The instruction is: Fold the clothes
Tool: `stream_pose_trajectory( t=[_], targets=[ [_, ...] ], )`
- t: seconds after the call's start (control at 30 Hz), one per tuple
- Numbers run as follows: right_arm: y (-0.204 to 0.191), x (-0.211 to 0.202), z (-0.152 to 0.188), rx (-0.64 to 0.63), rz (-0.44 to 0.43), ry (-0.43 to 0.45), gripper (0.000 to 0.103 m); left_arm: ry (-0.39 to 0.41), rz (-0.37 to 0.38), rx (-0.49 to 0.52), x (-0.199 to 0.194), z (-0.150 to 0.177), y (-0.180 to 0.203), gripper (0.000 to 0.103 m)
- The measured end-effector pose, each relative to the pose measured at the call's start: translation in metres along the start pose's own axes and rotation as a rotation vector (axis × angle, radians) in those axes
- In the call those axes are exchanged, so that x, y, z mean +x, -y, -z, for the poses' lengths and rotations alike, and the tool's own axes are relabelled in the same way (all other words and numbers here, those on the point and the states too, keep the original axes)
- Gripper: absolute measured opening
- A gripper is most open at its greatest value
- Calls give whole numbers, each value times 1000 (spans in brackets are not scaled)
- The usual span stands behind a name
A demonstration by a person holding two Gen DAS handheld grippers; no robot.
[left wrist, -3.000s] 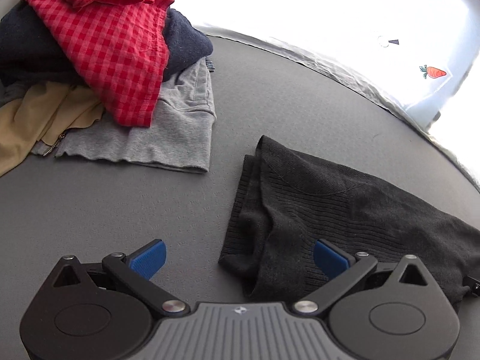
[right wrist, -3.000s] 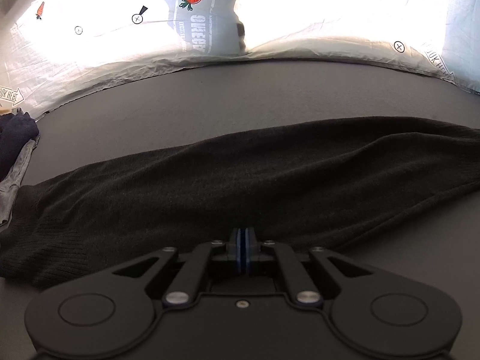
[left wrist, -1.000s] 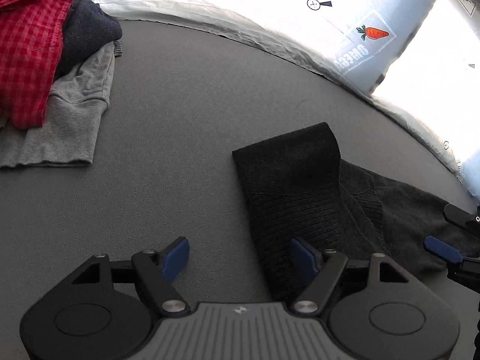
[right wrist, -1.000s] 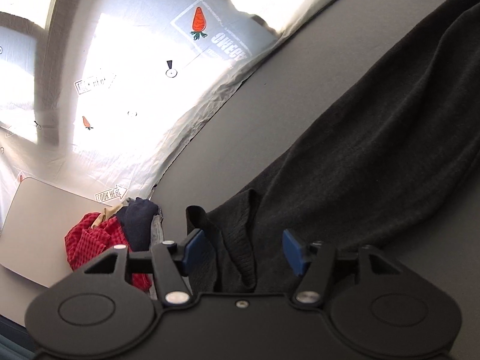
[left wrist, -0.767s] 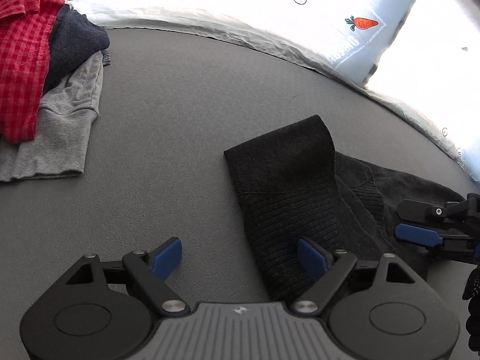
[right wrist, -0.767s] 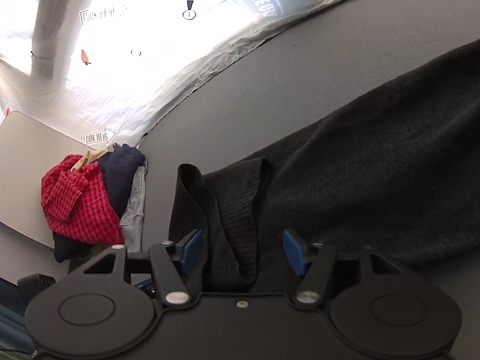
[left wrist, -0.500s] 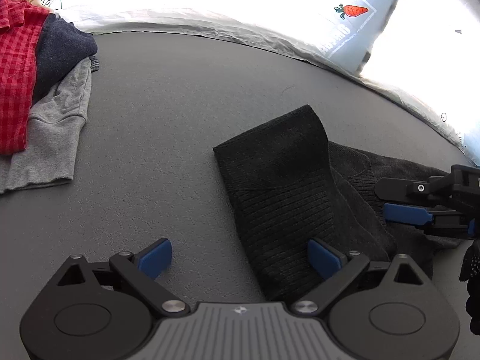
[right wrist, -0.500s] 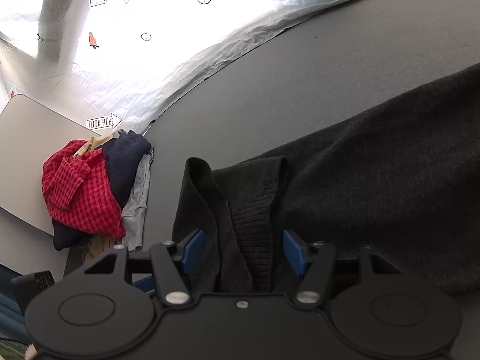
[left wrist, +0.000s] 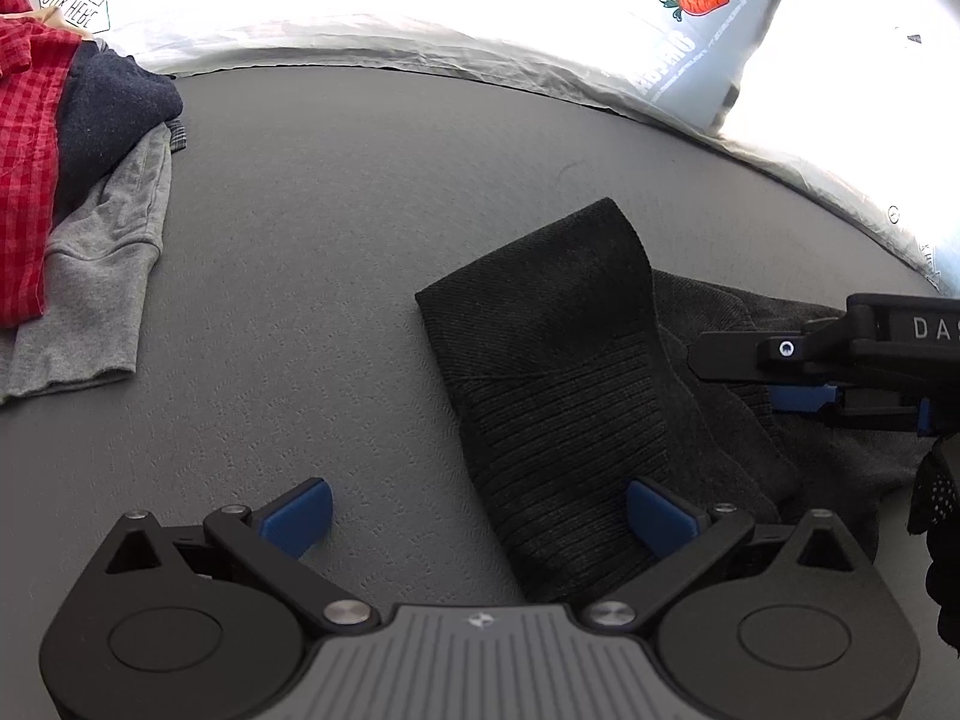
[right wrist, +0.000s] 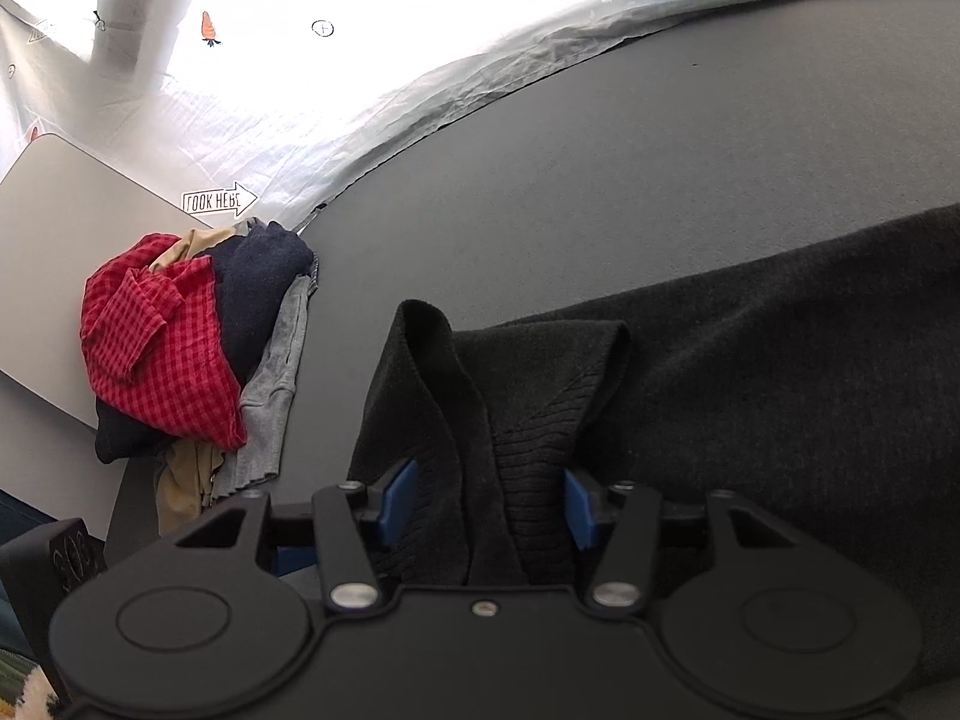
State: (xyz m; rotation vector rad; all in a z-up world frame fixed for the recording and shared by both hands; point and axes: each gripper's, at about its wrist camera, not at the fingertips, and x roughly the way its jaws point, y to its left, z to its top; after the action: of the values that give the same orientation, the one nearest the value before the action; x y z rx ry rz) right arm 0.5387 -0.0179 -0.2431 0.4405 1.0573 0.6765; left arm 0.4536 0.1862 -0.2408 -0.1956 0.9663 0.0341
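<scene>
Black knit sweater (left wrist: 558, 360) lies on the dark grey table (left wrist: 336, 228), right of centre in the left wrist view, its ribbed hem end folded over into a raised flap near the table's middle; the rest of it stretches off to the right in the right wrist view (right wrist: 780, 372). Left gripper (left wrist: 477, 510) is spread wide, jaws just been opening; left blue pad sits on bare table, right blue pad (left wrist: 657, 513) rests at the sweater's near edge, so the cloth's edge lies between the jaws but nothing is pinched, released. Right gripper (right wrist: 489, 498) has jaws about half apart and just been closing, a bunched ribbed fold of the sweater between the blue pads (right wrist: 399, 495); cannot tell if both pads press the cloth yet, the right pad looks apart from it. In the left wrist view the right gripper (left wrist: 804, 399) comes in from the right edge over the sweater, with a black-gloved hand (left wrist: 939, 510) below it. Far left: pile of clothes with red checked shirt (right wrist: 156, 348), navy sweater (right wrist: 258, 288), grey sweatshirt (left wrist: 102, 276), tan garment (right wrist: 180, 480). White printed sheet (left wrist: 420, 12) along the far edge.
</scene>
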Motion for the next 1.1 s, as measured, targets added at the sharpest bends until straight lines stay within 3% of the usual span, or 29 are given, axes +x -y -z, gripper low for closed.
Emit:
stream_pose_trajectory(
  t=[0.13, 0.2, 0.23, 0.3, 0.37, 0.47, 0.67, 0.8, 0.97, 1.1],
  targets=[
    [-10, 11, 0, 16, -91, -49, 51, 9, -9, 11, 1, 1, 2, 103],
    [-19, 16, 1, -29, -55, -57, 49, 7, -7, 9, 1, 0, 2, 103],
    [-21, 19, 3, -52, -24, -58, 45, 6, -7, 8, 1, -1, 2, 103],
    [-18, 19, 3, -49, 20, -50, 21, 3, -8, 4, 1, -2, 2, 103],
    [-9, 14, 3, -5, 25, -39, 13, -5, -8, -1, 1, -4, 2, 103],
    [-9, 3, 8, -9, 24, 6, 11, -24, 2, -45, -2, -9, -2, 103],
    [-28, -28, 6, -123, 21, 83, 11, 79, -35, -93, -32, -21, -7, 102],
    [-21, -68, -9, -197, 50, 146, 11, 104, -26, -114, -42, -30, -1, 102],
    [12, -125, -30, -243, 128, 216, 11, 94, -50, -35, -31, -33, 35, 102],
    [61, -169, -41, -170, 191, 260, 11, 83, -50, 52, -17, -35, 76, 102]
  ],
)
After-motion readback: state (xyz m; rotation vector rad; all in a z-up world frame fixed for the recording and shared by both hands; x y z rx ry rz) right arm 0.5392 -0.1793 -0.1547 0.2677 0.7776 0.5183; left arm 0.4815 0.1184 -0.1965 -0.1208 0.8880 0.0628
